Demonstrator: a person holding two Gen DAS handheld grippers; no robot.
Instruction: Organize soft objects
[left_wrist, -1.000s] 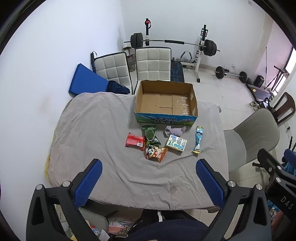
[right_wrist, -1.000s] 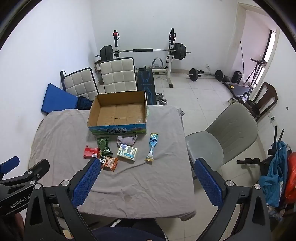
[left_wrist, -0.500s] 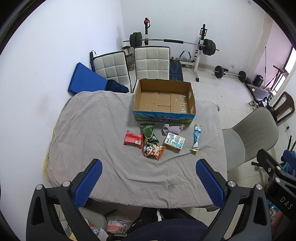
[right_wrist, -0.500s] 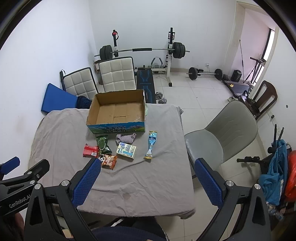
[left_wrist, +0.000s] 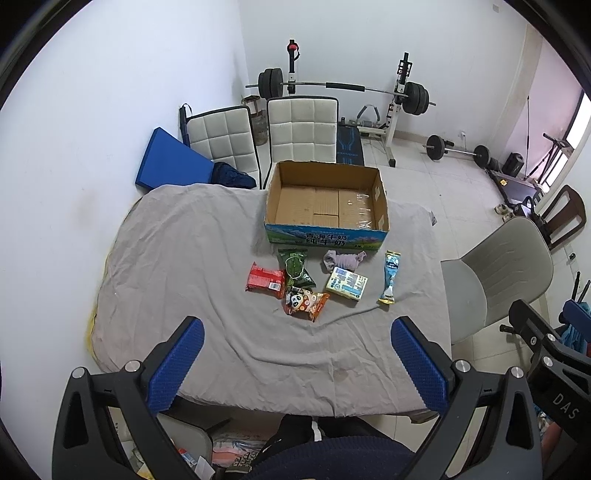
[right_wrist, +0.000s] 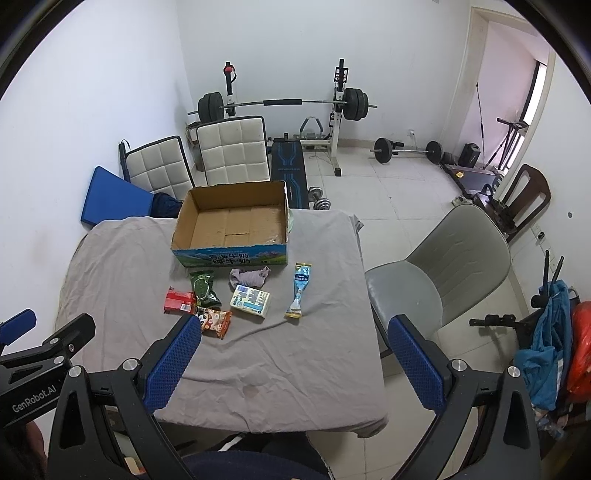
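Note:
An open cardboard box (left_wrist: 327, 205) (right_wrist: 232, 225) stands empty at the far side of the grey-clothed table (left_wrist: 184, 258). In front of it lie a red packet (left_wrist: 265, 282), a green packet (left_wrist: 295, 266), a panda snack bag (left_wrist: 306, 302), a grey sock (left_wrist: 343, 259), a tissue pack (left_wrist: 346, 284) and a long blue wrapper (left_wrist: 389, 277). My left gripper (left_wrist: 295, 363) hovers open high above the near table edge. My right gripper (right_wrist: 291, 363) is also open and holds nothing, well short of the items (right_wrist: 251, 299).
A grey chair (right_wrist: 439, 273) stands right of the table. Two white padded chairs (left_wrist: 284, 133) and a blue mat (left_wrist: 170, 162) are behind it. A barbell rack (right_wrist: 280, 107) and weights sit on the tiled floor. A person's dark clothing (left_wrist: 332, 458) is below.
Both grippers have drifted slightly back and up, so the table and items appear a little farther off. Neither gripper has closed, and no item has moved.

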